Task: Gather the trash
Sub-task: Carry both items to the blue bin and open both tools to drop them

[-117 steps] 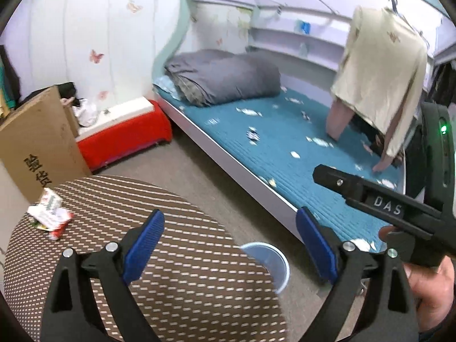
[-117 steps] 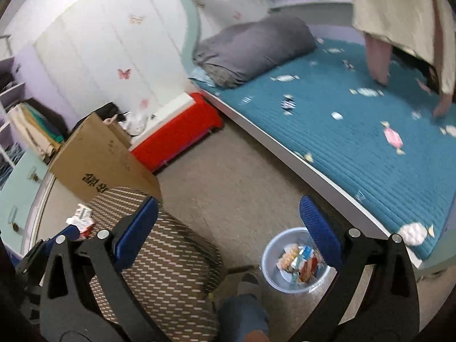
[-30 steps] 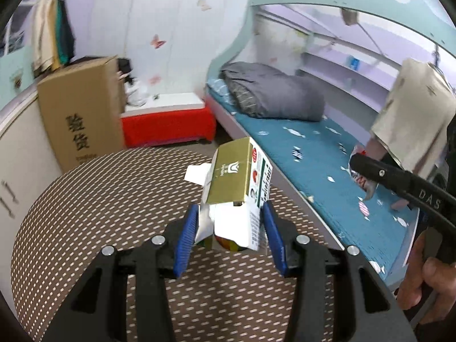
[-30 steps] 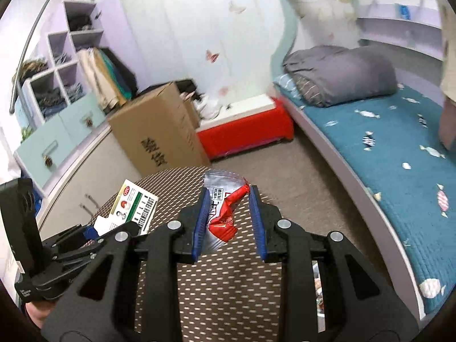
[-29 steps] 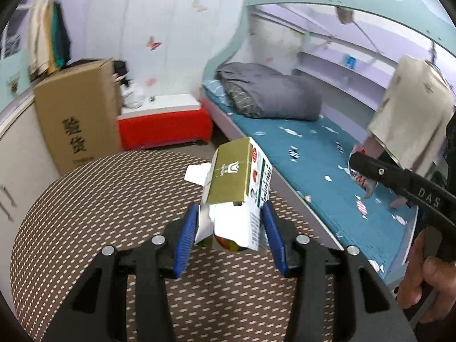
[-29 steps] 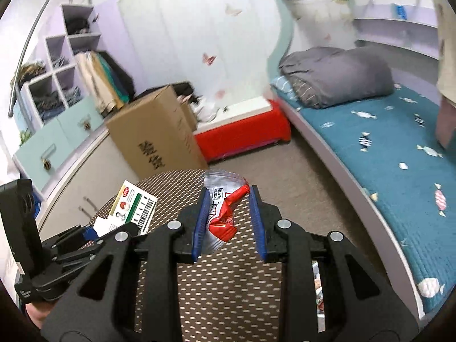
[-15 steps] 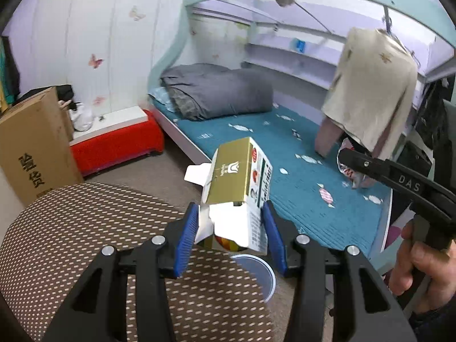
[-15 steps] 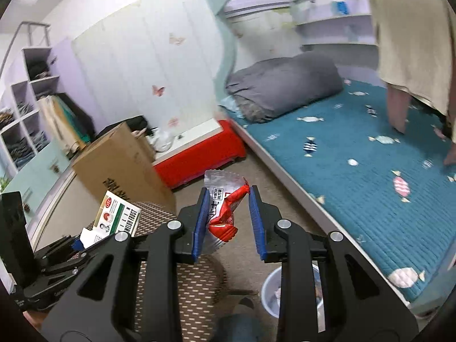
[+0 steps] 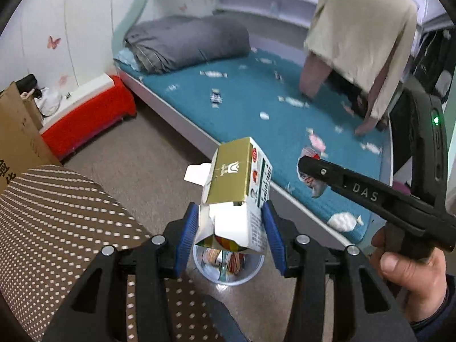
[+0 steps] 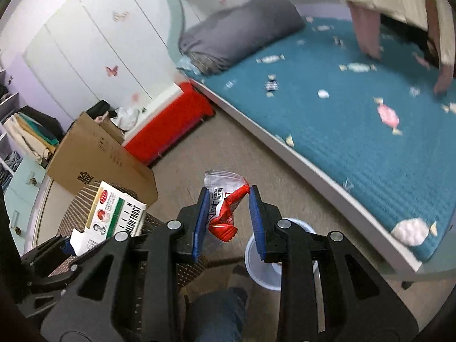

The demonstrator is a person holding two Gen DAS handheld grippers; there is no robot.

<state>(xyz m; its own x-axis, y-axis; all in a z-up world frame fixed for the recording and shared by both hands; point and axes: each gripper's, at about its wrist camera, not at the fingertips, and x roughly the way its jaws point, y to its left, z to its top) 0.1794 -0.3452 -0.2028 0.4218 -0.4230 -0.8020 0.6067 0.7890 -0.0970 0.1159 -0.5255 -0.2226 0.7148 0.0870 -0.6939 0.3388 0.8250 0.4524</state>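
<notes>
Above the bin (image 9: pixel 228 268) we hold both tools clamped — left tool (image 9: pixel 229 229) on the carton (image 9: pixel 236 196), right tool (image 10: pixel 228 216) on the wrapper (image 10: pixel 225 213) — positioned, apparently, for dropping.

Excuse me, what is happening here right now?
A person is collecting trash with two handheld grippers. The left gripper holds a small carton, and the right gripper holds a red wrapper. Both are above the floor near a small bin that already has trash in it. Nothing is dropped yet.
</notes>
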